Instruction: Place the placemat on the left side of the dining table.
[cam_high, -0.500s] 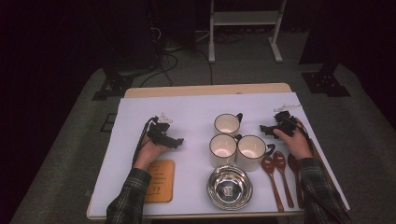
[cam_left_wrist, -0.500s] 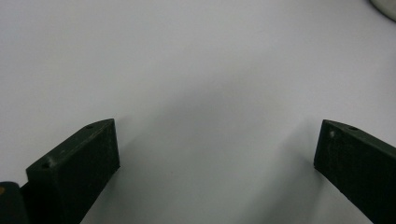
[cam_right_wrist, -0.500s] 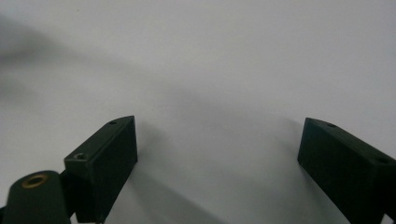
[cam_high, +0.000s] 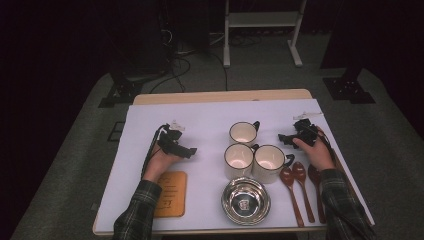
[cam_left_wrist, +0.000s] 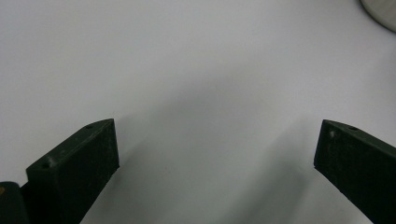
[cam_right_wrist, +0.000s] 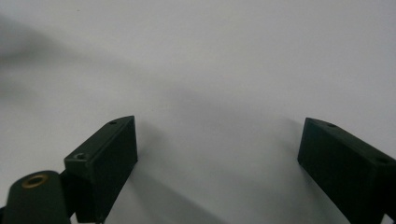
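Observation:
Three white mugs with dark handles stand together mid-table: one at the back (cam_high: 243, 133), two in front (cam_high: 238, 159) (cam_high: 269, 162). A steel bowl (cam_high: 245, 200) sits near the front edge, and three brown wooden spoons (cam_high: 295, 187) lie to its right. My left gripper (cam_high: 189, 151) rests on the white table cover left of the mugs, its jaws wide open (cam_left_wrist: 217, 149) over bare cover. To the right of the mugs, my right gripper (cam_high: 284, 138) points toward them, also open (cam_right_wrist: 217, 144) with nothing between its jaws.
An orange-brown coaster-like pad (cam_high: 169, 194) lies at the front left by my left sleeve. The white cover (cam_high: 210, 117) spans the wooden table; its back half is bare. A bowl's rim (cam_left_wrist: 380, 14) peeks into the left gripper view's top right corner.

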